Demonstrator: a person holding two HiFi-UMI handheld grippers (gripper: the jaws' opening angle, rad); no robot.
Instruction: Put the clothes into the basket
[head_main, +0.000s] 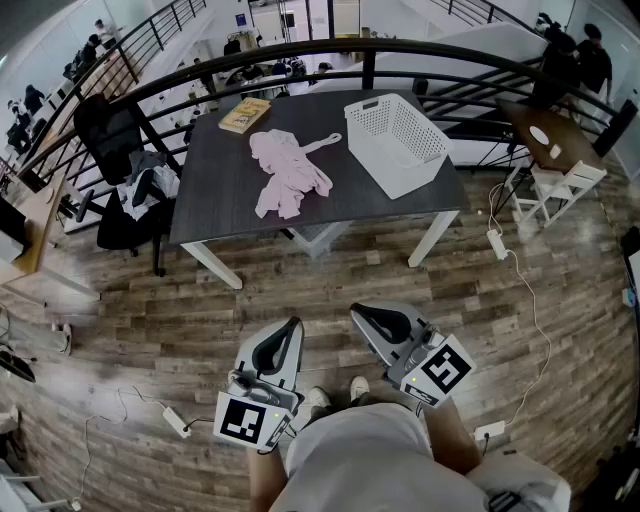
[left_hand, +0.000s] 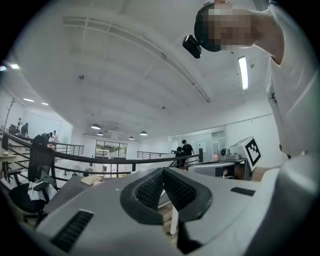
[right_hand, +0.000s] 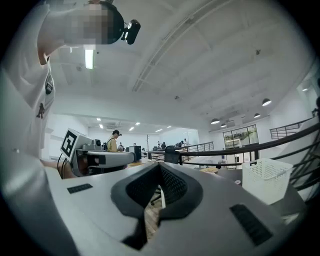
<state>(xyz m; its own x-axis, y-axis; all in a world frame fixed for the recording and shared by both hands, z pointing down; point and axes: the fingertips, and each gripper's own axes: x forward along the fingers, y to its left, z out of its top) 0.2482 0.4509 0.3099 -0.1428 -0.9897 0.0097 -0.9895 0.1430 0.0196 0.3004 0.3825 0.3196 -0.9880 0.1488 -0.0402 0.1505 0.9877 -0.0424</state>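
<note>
- Your left gripper (head_main: 294, 323) hangs well short of the bench (head_main: 215, 205), its fingers (left_hand: 150, 191) clenched on nothing.
- Your right gripper (head_main: 358, 313), just beside it, is likewise clenched and empty.
- The pink clothes (head_main: 285, 172) lie mid-bench, with the white basket (head_main: 398, 145) on the bench's right end.

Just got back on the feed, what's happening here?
Nothing is being handled yet. The person stands on the floor, well back from the table, with the left claw and right claw held level, both shut and empty. The pink clothes lie in a heap on the table, left of the white basket, which looks empty. A book lies at the table's far left corner.
</note>
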